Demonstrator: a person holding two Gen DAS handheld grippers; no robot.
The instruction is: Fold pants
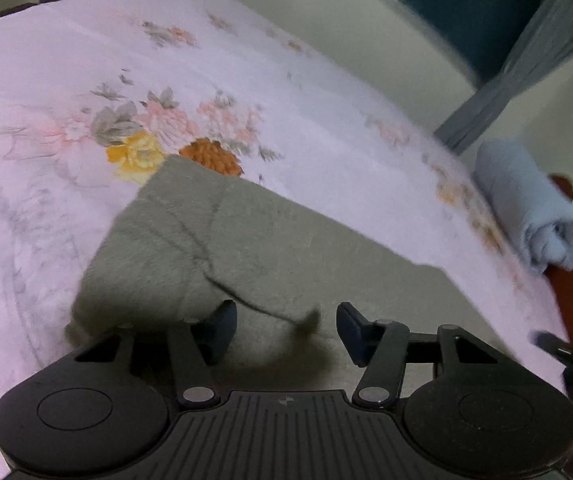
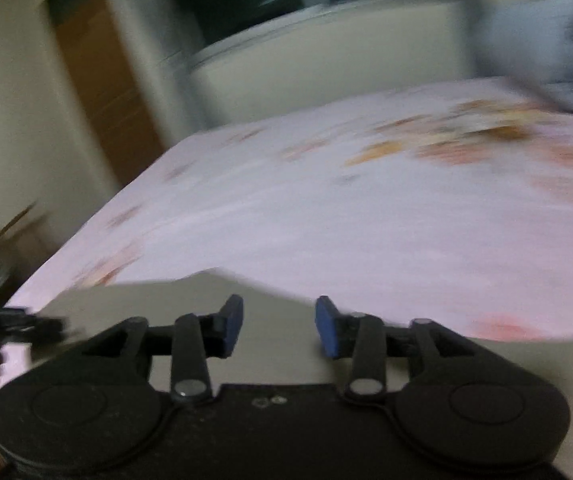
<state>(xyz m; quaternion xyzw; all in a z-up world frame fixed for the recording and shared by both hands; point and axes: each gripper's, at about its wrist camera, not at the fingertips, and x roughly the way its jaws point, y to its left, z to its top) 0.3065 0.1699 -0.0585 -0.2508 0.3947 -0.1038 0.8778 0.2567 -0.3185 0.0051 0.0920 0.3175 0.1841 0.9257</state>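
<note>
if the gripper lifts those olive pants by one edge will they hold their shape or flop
Probably flop: the olive pants lie limp on the floral bedsheet, with soft creases and a loose flap near the open left gripper. The fabric looks thick and fuzzy, so it likely grips rather than slips, and seems fairly light.

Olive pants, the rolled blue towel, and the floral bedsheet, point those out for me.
Olive pants [image 1: 246,240], left wrist view, on the flat middle of the cloth.
Rolled blue towel [image 1: 526,204], left wrist view, on its side.
Floral bedsheet [image 1: 66,60], left wrist view, on a bare pink part.
</note>
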